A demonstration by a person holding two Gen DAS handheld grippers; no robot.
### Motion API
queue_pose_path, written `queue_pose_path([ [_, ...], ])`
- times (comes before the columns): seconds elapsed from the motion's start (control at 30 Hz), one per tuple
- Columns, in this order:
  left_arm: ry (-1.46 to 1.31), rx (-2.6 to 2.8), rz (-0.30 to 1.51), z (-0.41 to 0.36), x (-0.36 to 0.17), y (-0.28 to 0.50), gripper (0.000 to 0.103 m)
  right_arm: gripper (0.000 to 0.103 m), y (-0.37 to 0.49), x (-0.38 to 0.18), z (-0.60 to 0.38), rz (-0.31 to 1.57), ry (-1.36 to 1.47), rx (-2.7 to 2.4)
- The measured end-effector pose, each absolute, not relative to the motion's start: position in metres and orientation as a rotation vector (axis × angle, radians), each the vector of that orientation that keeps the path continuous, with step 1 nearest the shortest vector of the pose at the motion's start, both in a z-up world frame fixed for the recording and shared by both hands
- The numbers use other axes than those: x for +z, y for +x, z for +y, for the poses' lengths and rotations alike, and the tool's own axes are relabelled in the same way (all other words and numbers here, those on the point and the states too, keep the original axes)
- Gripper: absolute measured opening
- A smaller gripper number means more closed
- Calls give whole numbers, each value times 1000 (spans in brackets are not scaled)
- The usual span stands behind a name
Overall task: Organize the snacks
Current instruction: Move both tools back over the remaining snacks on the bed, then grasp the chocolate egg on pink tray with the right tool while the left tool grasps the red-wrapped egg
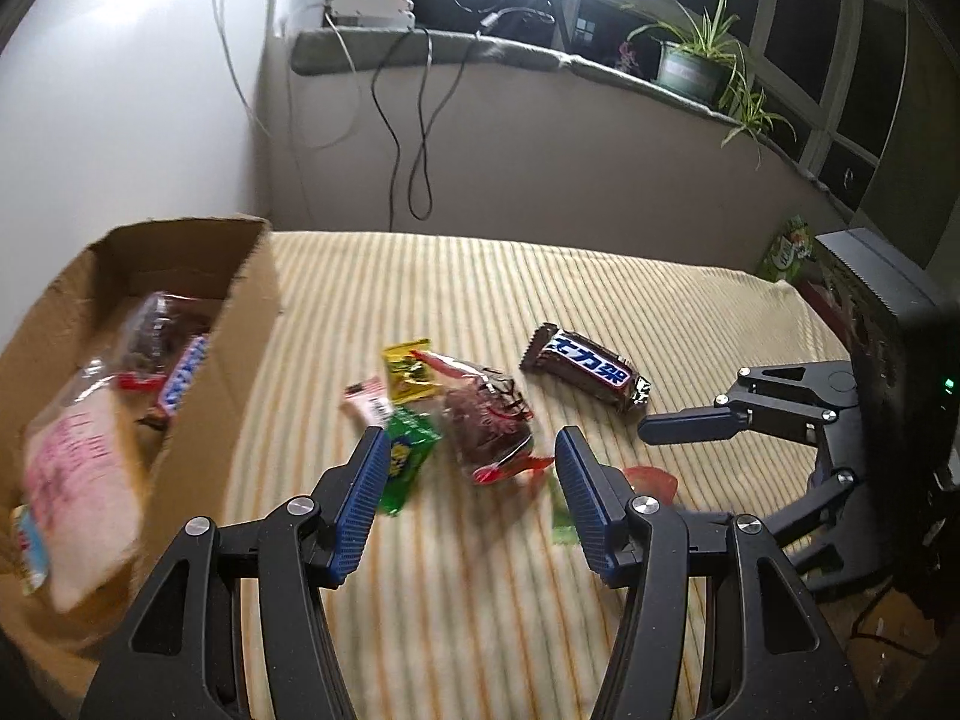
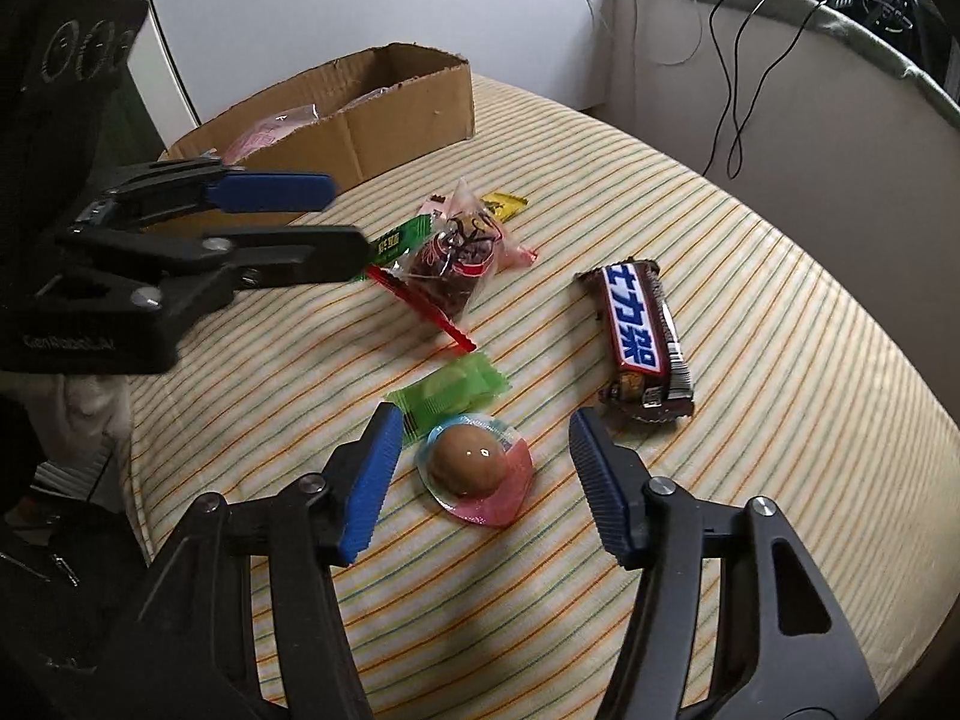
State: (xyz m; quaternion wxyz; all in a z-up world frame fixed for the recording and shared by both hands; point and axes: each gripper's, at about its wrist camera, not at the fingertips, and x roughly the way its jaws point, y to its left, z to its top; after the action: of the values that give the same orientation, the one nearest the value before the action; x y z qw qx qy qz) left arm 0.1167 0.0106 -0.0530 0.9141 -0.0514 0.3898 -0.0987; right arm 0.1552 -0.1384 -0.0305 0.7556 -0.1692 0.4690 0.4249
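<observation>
At the far left we see the cardboard box, open at the top, with a few wrapped snacks already lying in it, among them a pale pink-printed packet and a dark clear-wrapped one. The box stands on the striped yellow cloth that covers the surface under everything.

Just right of the box we hold the left tool, its blue-padded jaws parted about halfway with nothing between the pads. They hang over the loose pile: a green wrapper by the left pad, a small yellow sachet and a pink-white one beyond it, and a clear bag of dark red dried fruit in the gap ahead of the jaws. We cannot tell whether the pads touch any of them.

Further right, in the right wrist view, we hold the right tool with its jaws parted about halfway as well, gripping nothing. Between them sits a brown egg in a clear pink-edged pack, apart from both pads. A light green packet lies just behind it, touching its far edge.

Right again, a brown chocolate bar with a blue and white label lies alone on the cloth, near the right pad but clear of it.

At the far right of the left wrist view a potted plant stands on the window ledge
</observation>
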Motion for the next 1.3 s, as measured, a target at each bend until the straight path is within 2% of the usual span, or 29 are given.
queue_pose_path([
  [0.33,-95,-221,867,-3,-73,144,56,60,161,-42,-139,1052,-374,932],
  [0.4,-95,-224,875,-5,-76,148,56,55,159,-42,-140,1048,-377,927],
  [0.47,-100,-228,880,-6,-77,150,54,44,159,-42,-141,1049,-372,925],
  [0.53,-100,-227,886,-5,-79,151,41,39,160,-41,-143,1053,-365,925],
  [0.63,-96,-230,887,-5,-81,150,38,39,161,-41,-146,1056,-358,926],
  [0.7,-83,-235,882,-7,-79,147,32,39,160,-42,-146,1054,-359,925],
  [1.3,-83,-236,811,-2,-59,128,31,37,143,-34,-159,1010,-373,853],
])
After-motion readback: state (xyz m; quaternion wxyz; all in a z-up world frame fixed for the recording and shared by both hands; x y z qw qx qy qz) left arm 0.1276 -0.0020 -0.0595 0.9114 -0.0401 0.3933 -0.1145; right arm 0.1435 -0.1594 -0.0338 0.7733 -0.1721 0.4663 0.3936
